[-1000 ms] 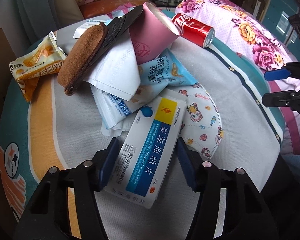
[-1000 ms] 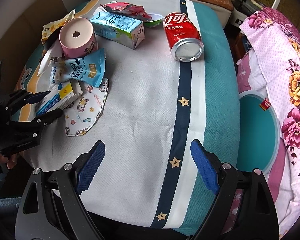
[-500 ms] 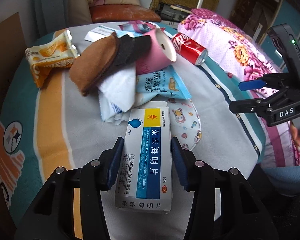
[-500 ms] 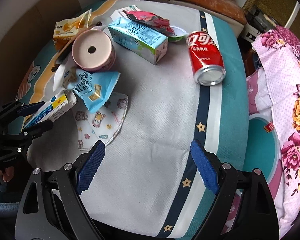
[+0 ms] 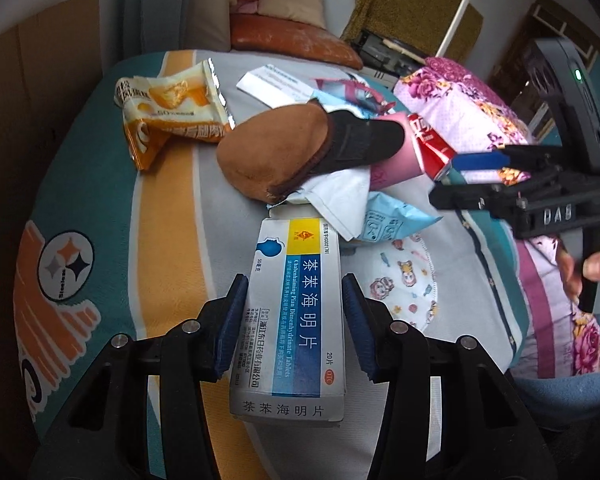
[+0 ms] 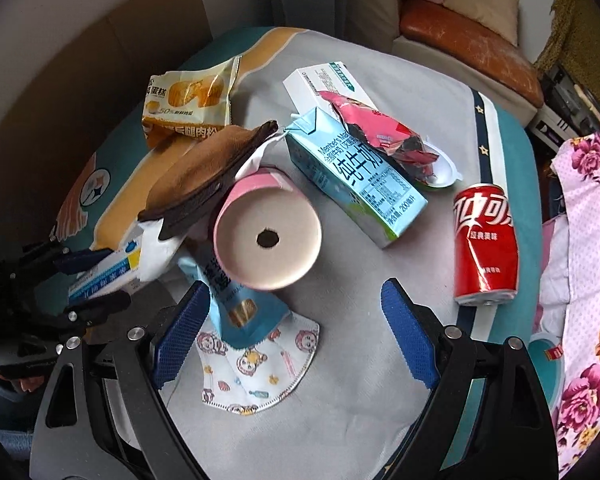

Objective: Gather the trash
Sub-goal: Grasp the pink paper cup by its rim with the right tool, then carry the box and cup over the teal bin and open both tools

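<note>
My left gripper point(image 5: 294, 280) is shut on a white and blue medicine box point(image 5: 300, 320), its pads pressed on the two long sides. The right wrist view shows that same box point(image 6: 108, 268) held in the left gripper point(image 6: 96, 276) at the table's left edge. My right gripper point(image 6: 296, 286) is open and hovers over a blue snack wrapper point(image 6: 236, 304) and a child's face mask point(image 6: 256, 368). Just beyond its fingertips a pink paper cup point(image 6: 266, 236) lies on its side. A red cola can point(image 6: 484, 244) lies to the right.
A round table with a grey, teal and orange cloth point(image 6: 360, 400) holds a milk carton point(image 6: 356, 184), a red wrapper point(image 6: 376, 132), a yellow cake wrapper point(image 6: 188, 104) and a brown pouch point(image 6: 204, 172). A floral quilt point(image 6: 588, 200) lies to the right, and a sofa stands behind.
My left gripper has shut on the medicine box and drawn it back from the pile. The right gripper has moved forward and left, over the mask toward the pink cup.
</note>
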`<act>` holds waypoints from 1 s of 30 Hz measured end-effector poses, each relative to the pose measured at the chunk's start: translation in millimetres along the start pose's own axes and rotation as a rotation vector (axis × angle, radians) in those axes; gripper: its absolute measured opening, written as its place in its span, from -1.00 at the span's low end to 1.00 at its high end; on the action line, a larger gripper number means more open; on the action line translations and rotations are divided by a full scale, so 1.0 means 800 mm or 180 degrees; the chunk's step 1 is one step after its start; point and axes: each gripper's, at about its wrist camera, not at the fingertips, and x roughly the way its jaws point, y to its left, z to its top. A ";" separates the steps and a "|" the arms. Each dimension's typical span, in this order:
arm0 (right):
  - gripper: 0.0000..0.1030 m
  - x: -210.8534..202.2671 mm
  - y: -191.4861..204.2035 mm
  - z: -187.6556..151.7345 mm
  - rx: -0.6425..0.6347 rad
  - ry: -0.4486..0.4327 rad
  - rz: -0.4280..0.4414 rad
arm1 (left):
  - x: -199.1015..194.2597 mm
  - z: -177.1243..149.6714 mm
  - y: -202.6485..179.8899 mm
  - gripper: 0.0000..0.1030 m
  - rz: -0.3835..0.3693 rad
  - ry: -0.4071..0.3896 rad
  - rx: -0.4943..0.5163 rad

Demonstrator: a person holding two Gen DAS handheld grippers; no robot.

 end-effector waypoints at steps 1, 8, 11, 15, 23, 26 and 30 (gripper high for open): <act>0.62 0.004 -0.001 0.004 0.0009 0.0012 0.0030 | 0.006 -0.001 0.000 -0.04 0.0012 0.0046 0.0005; 0.09 0.029 0.013 0.020 -0.0066 -0.0012 0.0173 | 0.034 -0.006 0.002 0.00 0.0127 0.0279 0.0014; 0.07 0.025 0.020 0.019 -0.0124 -0.0043 0.0118 | 0.038 -0.009 0.001 0.04 0.0149 0.0304 0.0033; 0.07 0.009 0.014 0.005 -0.0098 -0.0087 0.0003 | 0.037 -0.011 -0.007 -0.01 0.0181 0.0326 0.0071; 0.07 -0.042 -0.038 -0.055 0.0187 -0.0209 -0.0189 | 0.015 -0.019 -0.049 -0.05 -0.0023 0.0232 0.0150; 0.07 -0.061 -0.056 -0.081 0.0289 -0.0251 -0.0235 | 0.006 -0.020 -0.078 -0.05 -0.0125 0.0192 0.0253; 0.07 -0.085 -0.078 -0.113 0.0428 -0.0329 -0.0252 | -0.001 -0.012 -0.115 -0.05 -0.0204 0.0113 0.0387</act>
